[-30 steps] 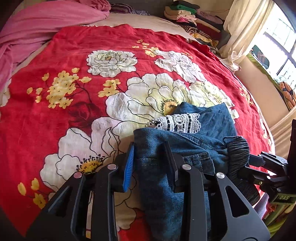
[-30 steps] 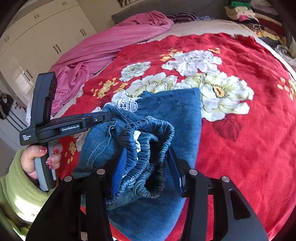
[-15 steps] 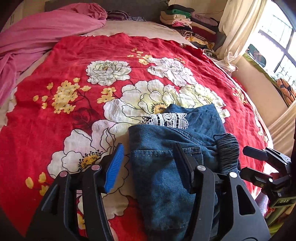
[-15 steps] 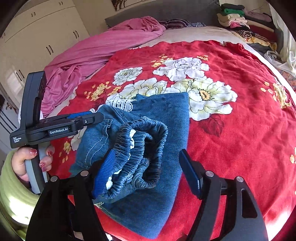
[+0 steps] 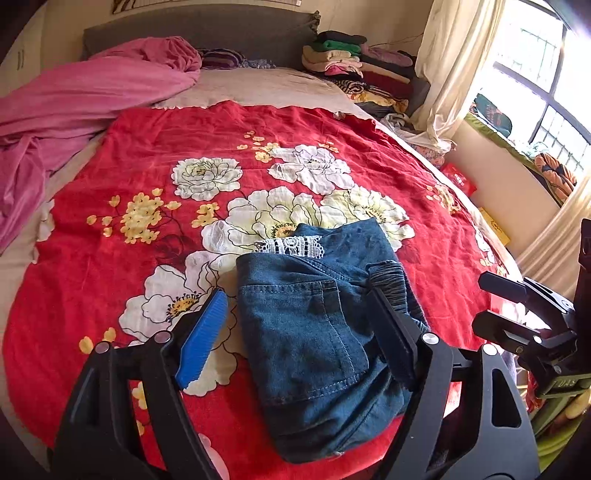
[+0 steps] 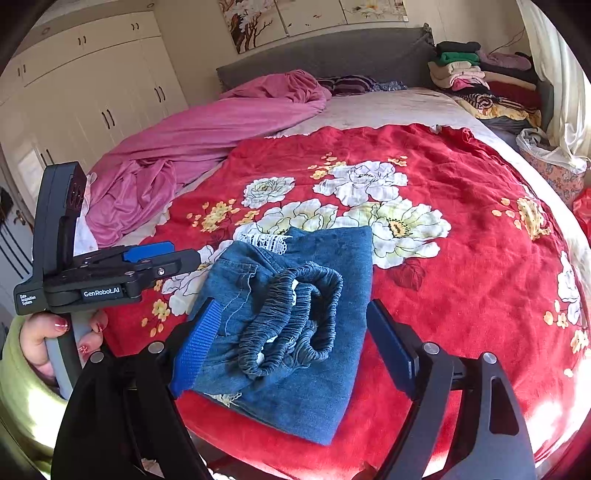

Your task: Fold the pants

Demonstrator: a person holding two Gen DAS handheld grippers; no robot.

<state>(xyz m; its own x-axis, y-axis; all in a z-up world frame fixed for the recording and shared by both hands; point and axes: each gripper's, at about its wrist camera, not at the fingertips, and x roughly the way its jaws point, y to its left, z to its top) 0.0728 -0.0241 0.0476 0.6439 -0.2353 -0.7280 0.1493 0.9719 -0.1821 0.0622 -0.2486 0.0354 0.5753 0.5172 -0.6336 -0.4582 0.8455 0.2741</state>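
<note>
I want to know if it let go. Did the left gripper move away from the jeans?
Yes. The left gripper has just been opening and has pulled back and up: the jeans lie free on the red bedspread, farther from its pads.

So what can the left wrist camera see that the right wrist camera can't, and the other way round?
Only the left wrist view shows the window and the right gripper from the side. Only the right wrist view shows the white wardrobe, the flower paintings and the hand holding the left gripper. Both show the folded denim pants with lace trim on the red floral bedspread, the pink blanket and the stacked clothes.
</note>
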